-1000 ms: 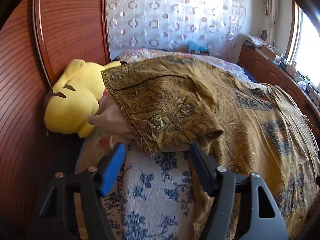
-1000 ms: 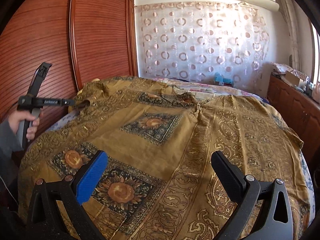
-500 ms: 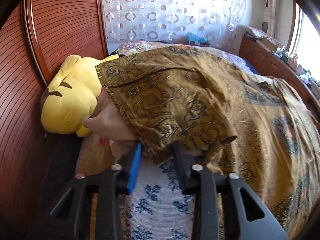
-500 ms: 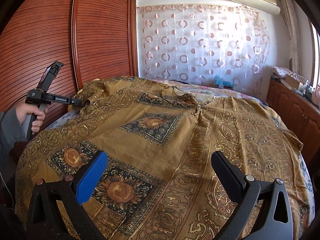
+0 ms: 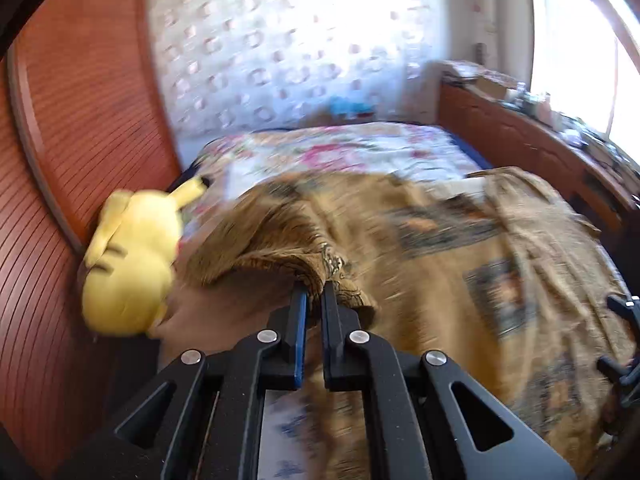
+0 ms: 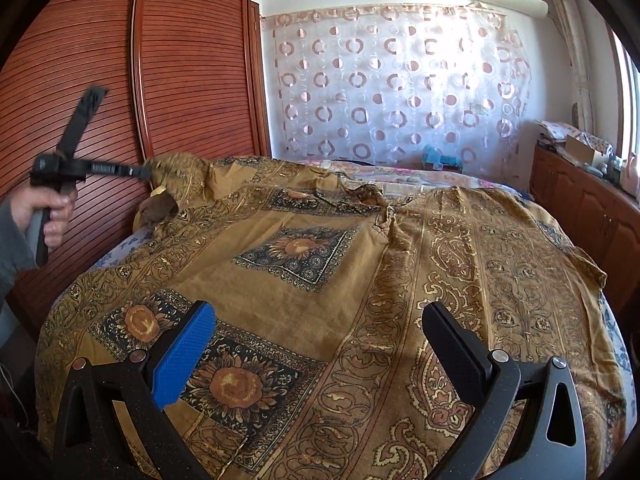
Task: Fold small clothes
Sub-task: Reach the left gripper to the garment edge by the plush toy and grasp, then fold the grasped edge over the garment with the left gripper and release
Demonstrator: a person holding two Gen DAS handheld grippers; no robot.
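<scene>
Right wrist view shows a brown patterned garment [image 6: 320, 280] spread over the bed [image 6: 120, 248] beside red wardrobe doors [image 6: 192, 60]. Left gripper [image 5: 314, 290] pinches its far-left corner, lifted; right gripper [image 6: 316, 336] hovers near, jaws wide apart.

Left gripper [image 5: 314, 294] jaws, wide apart a second ago, now closed on sleeve edge of brown patterned garment [image 5: 420, 264]. Gripper raised; pinched sleeve [image 6: 176, 172] lifted off bed at far left. Yellow plush toy [image 5: 132, 268] further uncovered.
</scene>
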